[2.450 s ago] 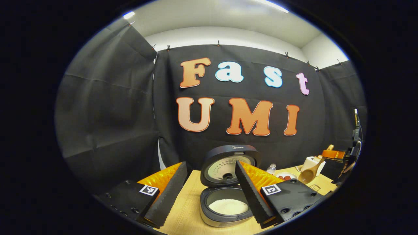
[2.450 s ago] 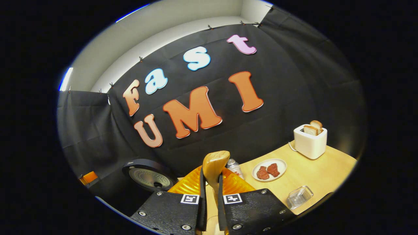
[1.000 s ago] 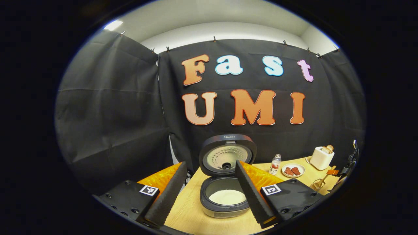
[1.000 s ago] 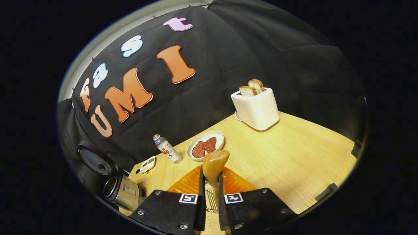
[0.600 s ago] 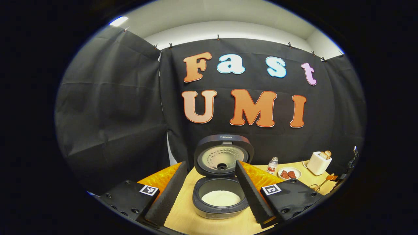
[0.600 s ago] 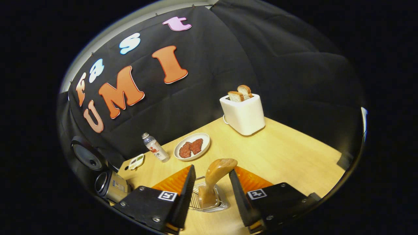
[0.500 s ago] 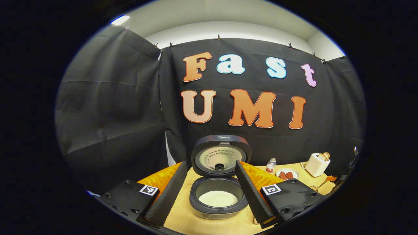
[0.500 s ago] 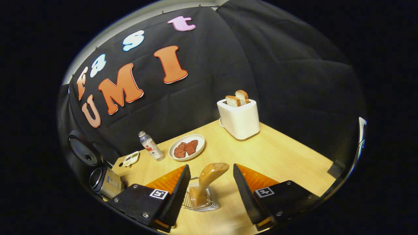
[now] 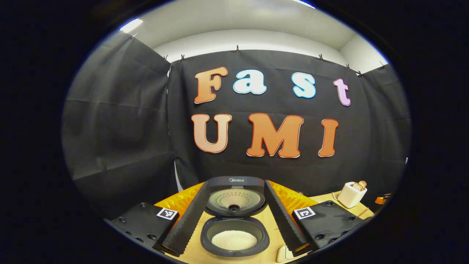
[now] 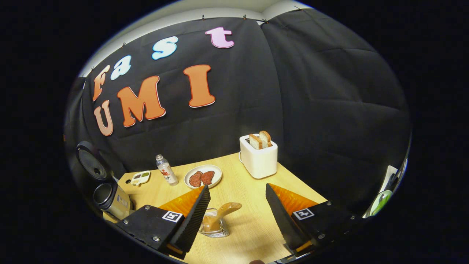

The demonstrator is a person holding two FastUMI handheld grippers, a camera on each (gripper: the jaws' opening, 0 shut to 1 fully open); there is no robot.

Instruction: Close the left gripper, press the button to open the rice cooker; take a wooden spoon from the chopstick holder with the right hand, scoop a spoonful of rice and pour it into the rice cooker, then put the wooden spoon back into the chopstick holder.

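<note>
Right gripper [image 10: 234, 216] jaws released, spoon [image 10: 220, 214] leaning in holder [image 10: 214, 229] on bench [image 10: 253, 205], between and below them; left gripper [image 9: 232, 216] jaws spread, cooker [image 9: 234, 234] lid up, rice [image 9: 234, 240] between them

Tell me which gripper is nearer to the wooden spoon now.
Right. The right gripper is open, apart from the wooden spoon, which leans in the chopstick holder just ahead between its fingers. The left gripper is open over the rice cooker.

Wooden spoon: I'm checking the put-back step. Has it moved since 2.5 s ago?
Yes. Then clamped in the right gripper, the wooden spoon now leans in the chopstick holder, released.
</note>
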